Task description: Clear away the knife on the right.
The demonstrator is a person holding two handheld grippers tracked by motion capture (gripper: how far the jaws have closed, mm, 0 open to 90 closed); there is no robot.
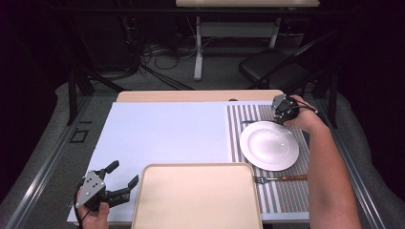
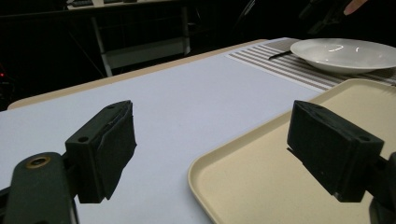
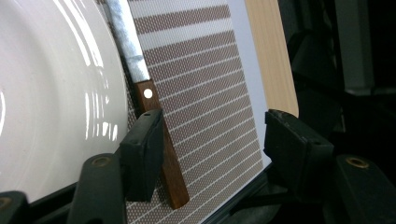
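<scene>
right tool [image 3: 210,154] open, wooden-handled steel knife [image 3: 154,135] against one jaw beside white plate [image 3: 56,93]; left tool [image 2: 219,154] gapes over beige tray [image 2: 280,177].

A wooden-handled knife [image 3: 150,116] lies flat on the striped placemat [image 3: 205,93], seemingly touching the white plate's [image 3: 56,93] rim

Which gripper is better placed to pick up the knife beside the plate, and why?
Right. The right gripper hangs open over the knife, its wooden handle between the jaws; the left gripper hovers far off beside the tray.
</scene>
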